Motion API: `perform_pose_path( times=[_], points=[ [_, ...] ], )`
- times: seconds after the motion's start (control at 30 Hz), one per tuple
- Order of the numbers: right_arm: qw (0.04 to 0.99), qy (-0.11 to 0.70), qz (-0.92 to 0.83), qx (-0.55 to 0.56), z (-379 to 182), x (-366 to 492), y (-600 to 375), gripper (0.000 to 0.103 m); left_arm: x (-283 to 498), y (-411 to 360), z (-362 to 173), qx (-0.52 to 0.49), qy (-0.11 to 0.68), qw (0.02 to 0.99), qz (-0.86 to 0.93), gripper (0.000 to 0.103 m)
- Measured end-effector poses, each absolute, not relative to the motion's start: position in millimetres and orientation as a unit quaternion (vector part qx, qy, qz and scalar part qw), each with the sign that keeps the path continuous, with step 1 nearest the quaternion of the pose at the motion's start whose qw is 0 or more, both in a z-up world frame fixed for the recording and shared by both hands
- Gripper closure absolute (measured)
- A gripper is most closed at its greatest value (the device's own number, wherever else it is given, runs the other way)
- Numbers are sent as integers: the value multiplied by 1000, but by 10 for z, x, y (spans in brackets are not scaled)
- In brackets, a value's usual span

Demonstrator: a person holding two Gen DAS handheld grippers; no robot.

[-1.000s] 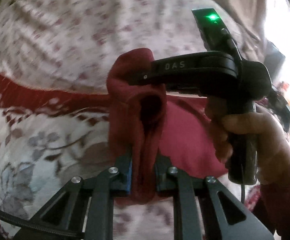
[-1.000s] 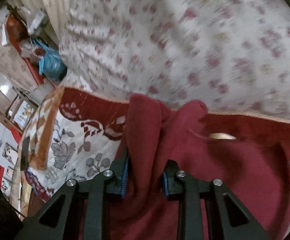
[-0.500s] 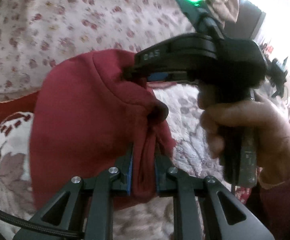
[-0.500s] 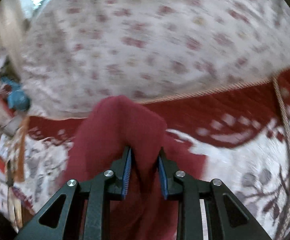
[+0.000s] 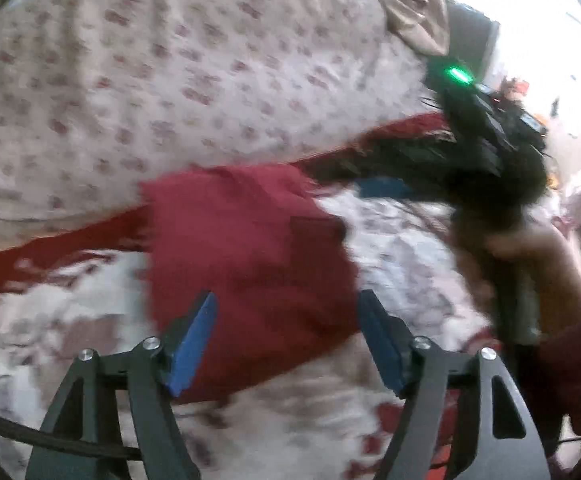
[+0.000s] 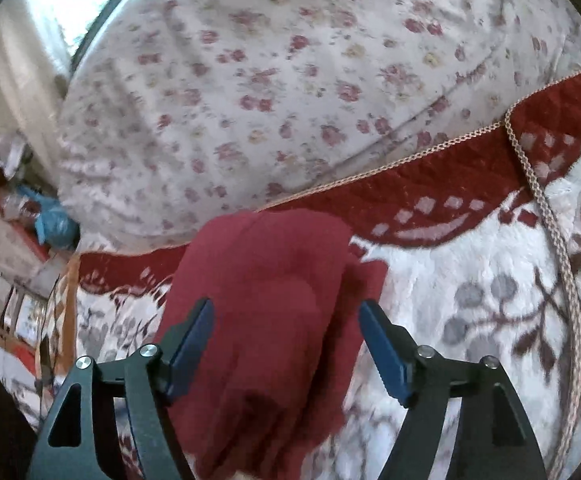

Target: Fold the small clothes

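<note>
A small dark red garment (image 5: 250, 264) lies folded on the white and red flowered blanket (image 5: 402, 256). It also shows in the right wrist view (image 6: 266, 320). My left gripper (image 5: 286, 312) is open, its blue pads wide apart over the garment's near edge. My right gripper (image 6: 286, 320) is open too, its pads either side of the garment without gripping it. In the left wrist view the right gripper (image 5: 374, 178), blurred, sits at the garment's far right corner, held by a hand (image 5: 522, 248).
A white quilt with small red flowers (image 6: 290, 92) rises behind the blanket. The blanket's red border with a braided cord (image 6: 546, 208) runs across. A blue bag (image 6: 52, 220) and clutter lie off the bed's left edge.
Both grippers were shut on the red garment and held it up. Now both have opened and let go, and the garment lies flat on the blanket.
</note>
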State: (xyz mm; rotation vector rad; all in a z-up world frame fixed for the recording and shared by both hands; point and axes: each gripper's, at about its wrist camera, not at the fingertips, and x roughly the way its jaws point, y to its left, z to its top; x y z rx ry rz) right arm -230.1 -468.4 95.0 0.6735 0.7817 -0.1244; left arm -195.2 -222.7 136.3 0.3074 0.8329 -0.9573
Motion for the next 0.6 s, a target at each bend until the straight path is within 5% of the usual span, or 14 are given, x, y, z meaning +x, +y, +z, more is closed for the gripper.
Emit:
perform_pose_path(
  times=[0.2, 0.27, 0.3, 0.53, 0.6],
  points=[
    [885, 411, -42, 215, 893, -2309, -4097, 24, -1452, -1993, 1048, 124, 411, 840, -331, 32],
    [879, 444, -75, 155, 751, -2279, -3967, 43, -1399, -1992, 867, 126, 429, 835, -322, 32],
    [868, 470, -97, 130, 612, -2273, -3935, 44, -1376, -2033, 721, 142, 444, 824, -322, 32],
    [861, 447, -89, 225, 597, -2500, -4152, 41, -1482, -2083, 585, 165, 434, 821, -331, 31],
    [865, 416, -97, 263, 689, -2470, -4286, 27, -1506, -2093, 571, 165, 433, 821, -332, 31]
  ],
)
